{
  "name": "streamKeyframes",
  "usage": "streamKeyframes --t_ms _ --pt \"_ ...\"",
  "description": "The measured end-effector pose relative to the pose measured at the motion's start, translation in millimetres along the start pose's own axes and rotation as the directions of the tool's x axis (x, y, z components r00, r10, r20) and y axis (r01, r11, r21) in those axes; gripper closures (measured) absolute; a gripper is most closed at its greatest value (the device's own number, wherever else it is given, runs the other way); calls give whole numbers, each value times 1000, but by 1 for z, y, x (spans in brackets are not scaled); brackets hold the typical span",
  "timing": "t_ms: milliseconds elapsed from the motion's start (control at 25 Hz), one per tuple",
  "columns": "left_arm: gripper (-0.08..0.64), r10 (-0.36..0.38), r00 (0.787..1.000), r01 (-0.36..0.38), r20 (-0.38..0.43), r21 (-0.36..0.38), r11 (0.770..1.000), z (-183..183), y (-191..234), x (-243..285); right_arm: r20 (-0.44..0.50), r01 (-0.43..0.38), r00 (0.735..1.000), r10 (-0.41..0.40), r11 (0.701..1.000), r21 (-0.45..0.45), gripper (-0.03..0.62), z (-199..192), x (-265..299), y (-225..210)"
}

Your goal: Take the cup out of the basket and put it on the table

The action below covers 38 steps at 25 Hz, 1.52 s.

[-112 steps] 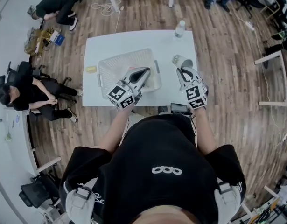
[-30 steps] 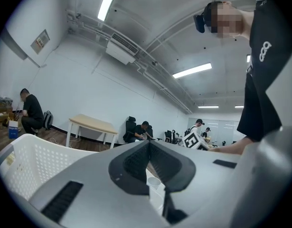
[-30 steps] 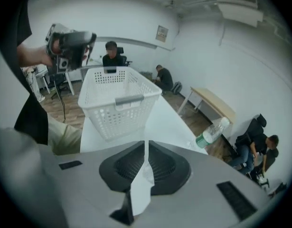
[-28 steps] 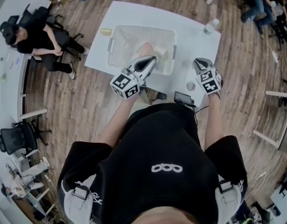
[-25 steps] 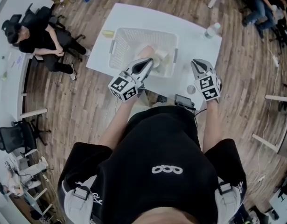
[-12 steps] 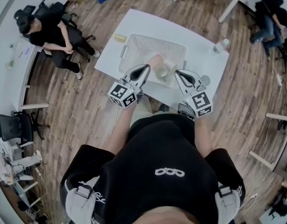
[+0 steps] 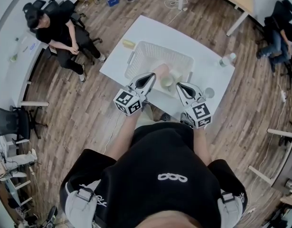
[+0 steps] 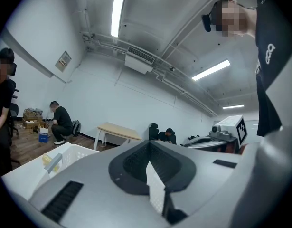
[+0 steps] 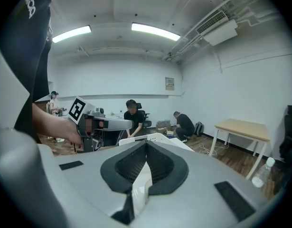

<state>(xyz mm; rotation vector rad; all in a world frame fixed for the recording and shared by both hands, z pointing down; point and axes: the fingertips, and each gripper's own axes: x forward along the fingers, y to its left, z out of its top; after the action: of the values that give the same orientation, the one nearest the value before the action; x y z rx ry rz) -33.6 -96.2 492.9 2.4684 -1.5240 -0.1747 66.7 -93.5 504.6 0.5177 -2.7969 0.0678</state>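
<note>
1. Between the fingers of my left gripper (image 7: 149, 76) there is nothing. They are pressed together, tips over the basket's near rim.
2. My right gripper (image 7: 179, 85) is the same: fingers together, empty.
3. A second ago the right gripper was out by the grey cup (image 7: 209, 92). It has since swung in beside the left at the basket (image 7: 136, 63). That cup sits on the bench (image 7: 155, 30), right of the basket and clear of both grippers, so I judge it delivered.
4. Count: two grippers, one basket, one cup out. Inside are a pink cup (image 7: 161, 71), a pale cup (image 7: 166, 82) and perhaps a third. One bottle (image 7: 225, 60), one yellow item (image 7: 128, 44).
</note>
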Motion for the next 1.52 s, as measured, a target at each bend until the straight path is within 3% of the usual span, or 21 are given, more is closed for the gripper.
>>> streamKeyframes --t_ms 480,720,960,1160,1360,1440,1520 --pt "552 45 999 -44 -15 40 998 3 9 -1 -2 19 1000 -19 999 38 568 -7 -2 -11" --pt "552 37 999 -36 -21 22 999 3 17 -3 -7 25 1000 -25 998 59 568 -12 1 -11" --pt "552 53 995 -50 -85 32 998 1 36 -6 -15 39 999 -38 996 80 568 -11 4 -9" --pt "551 20 985 -11 -172 52 999 -9 52 6 -15 51 999 -49 993 108 568 -19 7 -14" --pt "551 -38 944 72 -328 93 993 -33 70 29 -37 69 997 -64 988 139 568 -27 10 -14" --pt "549 -50 914 113 -403 135 984 -42 78 42 -41 78 997 -72 987 143 568 -28 11 -15" --pt "547 -61 868 183 -492 203 962 -54 83 55 -45 89 996 -83 985 149 568 -30 10 -16"
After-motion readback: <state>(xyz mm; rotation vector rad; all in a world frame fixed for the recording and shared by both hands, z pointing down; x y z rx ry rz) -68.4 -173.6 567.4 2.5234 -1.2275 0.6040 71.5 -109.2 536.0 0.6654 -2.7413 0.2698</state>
